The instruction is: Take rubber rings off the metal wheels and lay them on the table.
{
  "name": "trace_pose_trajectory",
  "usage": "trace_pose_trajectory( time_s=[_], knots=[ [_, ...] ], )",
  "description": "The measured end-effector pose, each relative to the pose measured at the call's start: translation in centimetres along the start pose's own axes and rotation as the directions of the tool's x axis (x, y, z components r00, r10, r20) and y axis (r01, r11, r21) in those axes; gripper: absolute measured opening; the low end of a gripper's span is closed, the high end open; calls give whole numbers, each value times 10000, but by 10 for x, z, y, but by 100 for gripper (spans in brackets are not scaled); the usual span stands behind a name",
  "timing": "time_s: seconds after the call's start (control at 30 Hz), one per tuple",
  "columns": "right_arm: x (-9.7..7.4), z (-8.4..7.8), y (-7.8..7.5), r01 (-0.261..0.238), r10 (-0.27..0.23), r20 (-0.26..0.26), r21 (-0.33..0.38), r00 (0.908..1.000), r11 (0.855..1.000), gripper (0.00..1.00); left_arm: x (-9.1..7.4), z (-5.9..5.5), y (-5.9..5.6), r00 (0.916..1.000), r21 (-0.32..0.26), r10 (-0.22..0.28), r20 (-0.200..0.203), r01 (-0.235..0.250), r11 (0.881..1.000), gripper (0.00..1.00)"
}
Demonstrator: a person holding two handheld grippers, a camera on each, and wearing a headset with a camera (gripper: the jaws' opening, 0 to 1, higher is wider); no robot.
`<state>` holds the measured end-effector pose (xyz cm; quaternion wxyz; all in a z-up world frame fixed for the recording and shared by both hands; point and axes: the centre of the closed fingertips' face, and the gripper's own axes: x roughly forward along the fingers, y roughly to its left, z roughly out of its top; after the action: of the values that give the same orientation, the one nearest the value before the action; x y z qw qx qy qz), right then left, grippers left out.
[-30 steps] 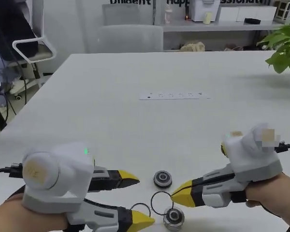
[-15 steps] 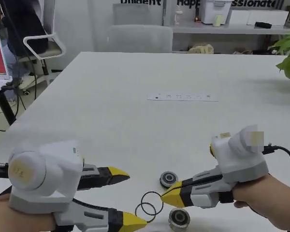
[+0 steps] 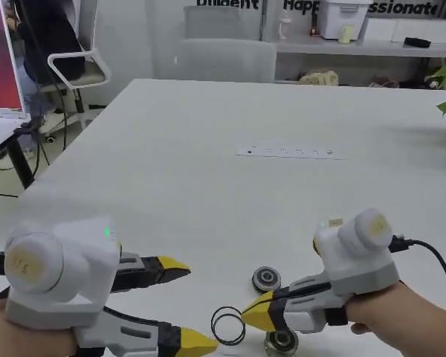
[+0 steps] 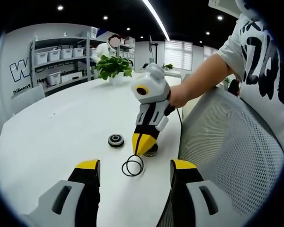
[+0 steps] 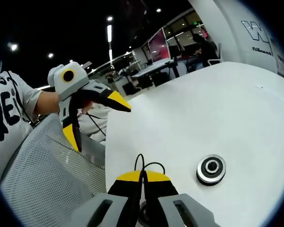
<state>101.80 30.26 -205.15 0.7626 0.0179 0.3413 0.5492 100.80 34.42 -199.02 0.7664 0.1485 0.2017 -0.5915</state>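
Right gripper (image 3: pixel 247 317) jaws together, tip at rubber rings (image 3: pixel 227 326) on table (image 3: pixel 208 186); pinch unclear. Left gripper (image 3: pixel 199 306) wide apart, empty. Likely lay-down step; next: back off, check wheel (image 3: pixel 266 279).

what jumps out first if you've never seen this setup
The two yellow-tipped white grippers at the table's near edge: the left gripper gapes open, the right gripper is shut, seemingly pinching thin black rubber rings lying on the white table. One round metal wheel sits just beyond, another under the right gripper.

Smooth matt white table (image 3: pixel 208 193), shiny metal wheels (image 3: pixel 267 279), thin matt black rubber rings (image 3: pixel 227 326)
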Motion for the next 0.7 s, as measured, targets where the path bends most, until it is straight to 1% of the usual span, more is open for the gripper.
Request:
trace_pose_trajectory(
  time_s=[0.13, 0.27, 0.33, 0.5, 0.7],
  knots=[
    [3, -2, -5, 69, -68, -23, 180, 10000, 9998, 0, -2, -4, 2, 10000, -76, 60, -52, -61, 10000, 57],
    [5, -5, -8, 159, -156, -115, 278, 9998, 9995, 0, -3, -4, 2, 10000, -127, 76, -53, -77, 9999, 57],
    [5, -8, -12, 284, -279, -151, 352, 9995, 9990, 0, -4, -5, 3, 9999, -145, 93, -55, -94, 9999, 57],
    [5, -9, -16, 396, -389, -113, 600, 9992, 9974, 0, -4, -7, 2, 9999, -180, 74, -95, -76, 9998, 57],
    [6, -15, -20, 622, -603, -296, 709, 9977, 9955, 0, -4, -9, 2, 9999, -196, 42, -159, -45, 9998, 57]
  ],
)
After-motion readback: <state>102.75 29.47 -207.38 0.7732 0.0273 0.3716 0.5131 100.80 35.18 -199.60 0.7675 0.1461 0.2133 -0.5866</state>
